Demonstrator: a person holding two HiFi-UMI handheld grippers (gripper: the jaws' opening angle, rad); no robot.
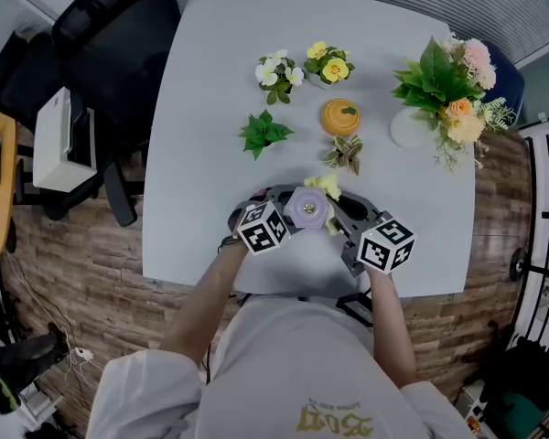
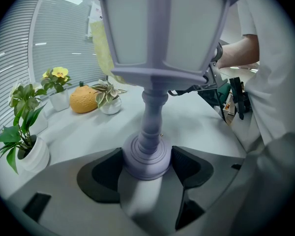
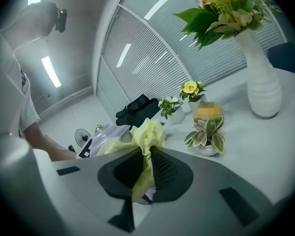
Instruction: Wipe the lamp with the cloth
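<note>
Lavender lamp (image 2: 151, 117) fills the centre of the left gripper view. It stands near the front edge of the table (image 1: 210, 108), its round base clamped between the jaws of my left gripper (image 2: 147, 167). My right gripper (image 3: 142, 173) is pinched tight on the yellow cloth (image 3: 146, 131), which bunches up above the pads. To wipe well, I judge I should hold the base firm, lay the loose bunch flat against the shade panels, and stroke lightly so the lamp doesn't tip.
</note>
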